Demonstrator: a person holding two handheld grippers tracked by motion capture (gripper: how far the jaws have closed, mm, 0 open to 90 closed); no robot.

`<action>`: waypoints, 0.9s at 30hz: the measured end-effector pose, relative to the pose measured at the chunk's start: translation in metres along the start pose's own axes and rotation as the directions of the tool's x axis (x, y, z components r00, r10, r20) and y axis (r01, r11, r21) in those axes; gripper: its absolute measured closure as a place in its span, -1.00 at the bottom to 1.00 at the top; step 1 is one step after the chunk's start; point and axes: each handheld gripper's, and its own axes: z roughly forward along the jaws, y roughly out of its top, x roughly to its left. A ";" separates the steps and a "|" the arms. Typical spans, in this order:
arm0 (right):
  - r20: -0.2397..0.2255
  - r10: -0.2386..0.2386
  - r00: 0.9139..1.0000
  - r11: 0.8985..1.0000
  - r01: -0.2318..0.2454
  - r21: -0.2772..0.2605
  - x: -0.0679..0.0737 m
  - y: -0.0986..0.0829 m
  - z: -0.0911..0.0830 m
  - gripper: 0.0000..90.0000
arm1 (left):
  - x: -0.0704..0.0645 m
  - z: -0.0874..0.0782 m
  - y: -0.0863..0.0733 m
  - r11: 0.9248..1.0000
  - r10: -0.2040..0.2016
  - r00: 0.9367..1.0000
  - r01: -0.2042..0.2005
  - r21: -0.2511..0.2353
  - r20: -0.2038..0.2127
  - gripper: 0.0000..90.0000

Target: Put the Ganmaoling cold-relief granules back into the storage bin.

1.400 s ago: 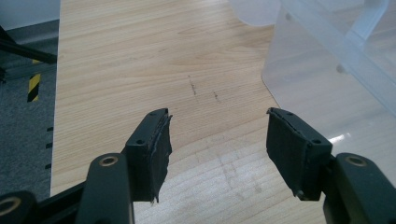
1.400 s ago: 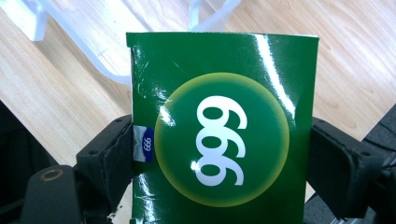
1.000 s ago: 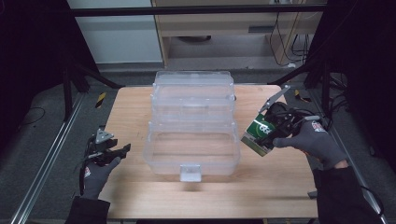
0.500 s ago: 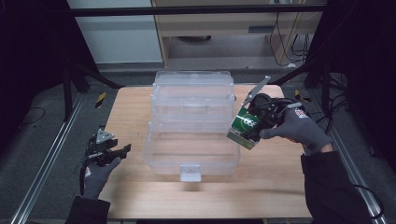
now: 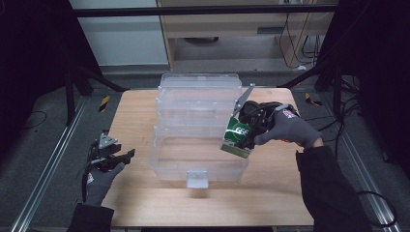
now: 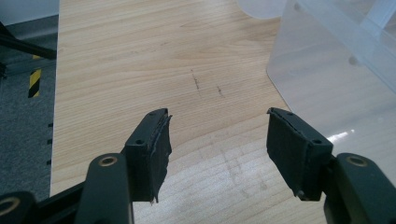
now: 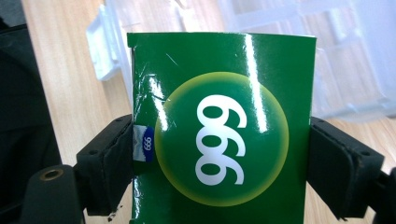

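A green box (image 5: 238, 136) printed with white "999" hangs tilted over the right rim of a clear plastic bin (image 5: 167, 162) in the high view. My right gripper (image 5: 246, 128) is shut on it; in the right gripper view both black pads press the sides of the green box (image 7: 219, 135), with the right gripper (image 7: 219, 163) midway across it. My left gripper (image 5: 116, 157) rests low at the table's left edge, apart from the bin. In the left gripper view the left gripper (image 6: 217, 135) stands open over bare wood, with the bin's wall (image 6: 336, 70) at the right.
The bin's clear lid (image 5: 200, 96) stands open behind it toward the table's far edge. A white latch (image 5: 197, 178) sticks out at the bin's front. The wooden table (image 5: 140, 111) has bare wood left and front of the bin. Metal rails (image 5: 43, 169) flank both sides.
My right gripper has carried the green box leftward and slightly up, from beside the bin to over its right rim. The left gripper has stayed put.
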 end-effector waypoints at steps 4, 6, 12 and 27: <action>-0.033 -0.041 0.999 0.999 0.040 -0.007 0.000 0.003 0.006 -0.61 | 0.001 0.000 0.000 1.000 -0.001 1.000 0.001 0.001 0.000 -0.14; -0.043 -0.063 0.997 0.998 0.063 -0.006 0.002 0.004 0.008 -0.61 | 0.001 0.000 0.000 1.000 -0.003 1.000 0.003 0.001 0.001 -0.14; -0.070 -0.127 0.989 0.991 0.129 0.021 0.003 0.009 0.018 -0.61 | 0.001 0.002 -0.001 1.000 0.002 1.000 -0.002 0.007 0.002 -0.14; -0.105 -0.201 0.974 0.976 0.209 0.069 0.004 0.010 0.038 -0.61 | 0.001 0.001 -0.001 1.000 0.002 1.000 -0.002 0.006 0.000 -0.14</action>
